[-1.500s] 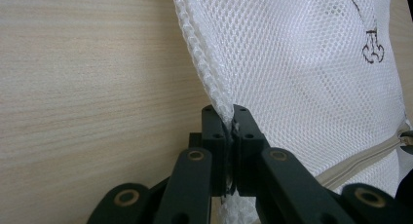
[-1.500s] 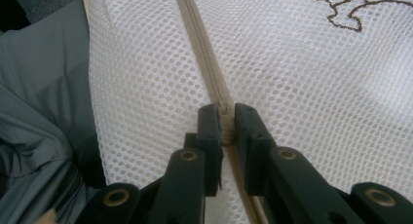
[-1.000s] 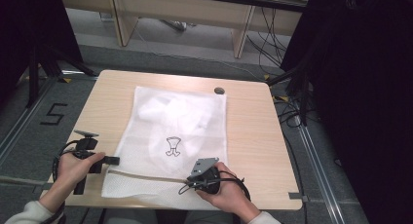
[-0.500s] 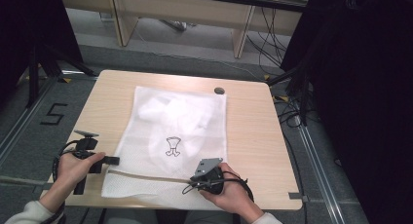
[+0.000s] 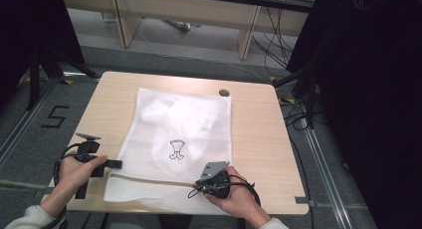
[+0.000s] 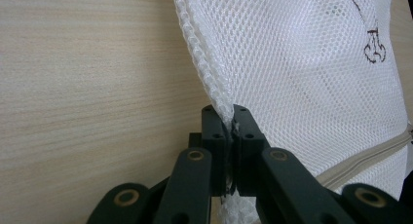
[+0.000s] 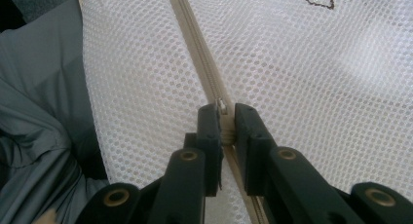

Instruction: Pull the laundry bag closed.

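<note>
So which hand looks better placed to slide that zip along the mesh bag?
Probably the right. The right gripper is shut on the zip at its slider, so it could likely pull along the zip. The left gripper pinches the mesh bag at its side edge, better suited to holding it taut.

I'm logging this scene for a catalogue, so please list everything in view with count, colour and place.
Mesh bag: one, white, flat on the middle of the table, white cloth inside, small dark print on it.
Zipper: one, beige, across the bag near the person's edge.
Table: one, light wood.
Round cap: one, dark, in the table's far right part.
Floor mark "5": one, black, left of the table.
Left gripper: one, black, shut on the bag's left edge.
Right gripper: one, black, shut on the zipper.
Hands: two, holding the grippers.
</note>
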A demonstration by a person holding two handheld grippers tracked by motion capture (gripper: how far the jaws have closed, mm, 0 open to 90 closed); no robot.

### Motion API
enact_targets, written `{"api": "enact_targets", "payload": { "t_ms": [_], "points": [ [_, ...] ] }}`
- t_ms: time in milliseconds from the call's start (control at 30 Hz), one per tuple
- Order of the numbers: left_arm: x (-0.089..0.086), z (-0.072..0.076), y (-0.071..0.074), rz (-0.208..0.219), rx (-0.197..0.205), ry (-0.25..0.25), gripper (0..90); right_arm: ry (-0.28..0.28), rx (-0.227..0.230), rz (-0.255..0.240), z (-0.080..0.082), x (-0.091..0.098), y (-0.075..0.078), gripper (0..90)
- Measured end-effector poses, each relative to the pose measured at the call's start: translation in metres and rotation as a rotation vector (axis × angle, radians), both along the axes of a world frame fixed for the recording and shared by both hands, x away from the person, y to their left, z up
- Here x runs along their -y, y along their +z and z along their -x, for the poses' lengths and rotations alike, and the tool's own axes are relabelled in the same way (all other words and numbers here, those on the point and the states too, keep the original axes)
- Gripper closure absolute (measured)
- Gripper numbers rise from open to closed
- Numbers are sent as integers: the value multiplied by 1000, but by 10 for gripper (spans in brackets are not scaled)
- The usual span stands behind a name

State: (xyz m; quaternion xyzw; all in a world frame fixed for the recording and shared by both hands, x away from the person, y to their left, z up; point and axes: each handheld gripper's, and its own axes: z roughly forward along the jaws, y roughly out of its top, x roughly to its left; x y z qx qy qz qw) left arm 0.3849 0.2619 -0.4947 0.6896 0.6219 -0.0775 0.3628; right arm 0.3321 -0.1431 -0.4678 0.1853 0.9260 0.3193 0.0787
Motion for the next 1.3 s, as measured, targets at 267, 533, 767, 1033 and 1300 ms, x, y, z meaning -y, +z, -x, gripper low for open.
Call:
{"api": "enact_targets", "payload": {
  "t_ms": [267,533,767,1033,1300],
  "points": [
    [0,0,0,0,-1,0,856,-10,-5,6,0,1,1,825],
    [0,0,0,-3,0,2,855,-22,-16,3,-1,9,2,824],
    [0,0,0,-1,0,2,855,-28,-11,-4,-1,13,1,825],
    [0,0,0,0,-1,2,855,-24,-10,-7,-1,15,1,824],
    [0,-1,-1,-3,0,3,855,-37,-13,-2,-2,17,1,825]
  ]
}}
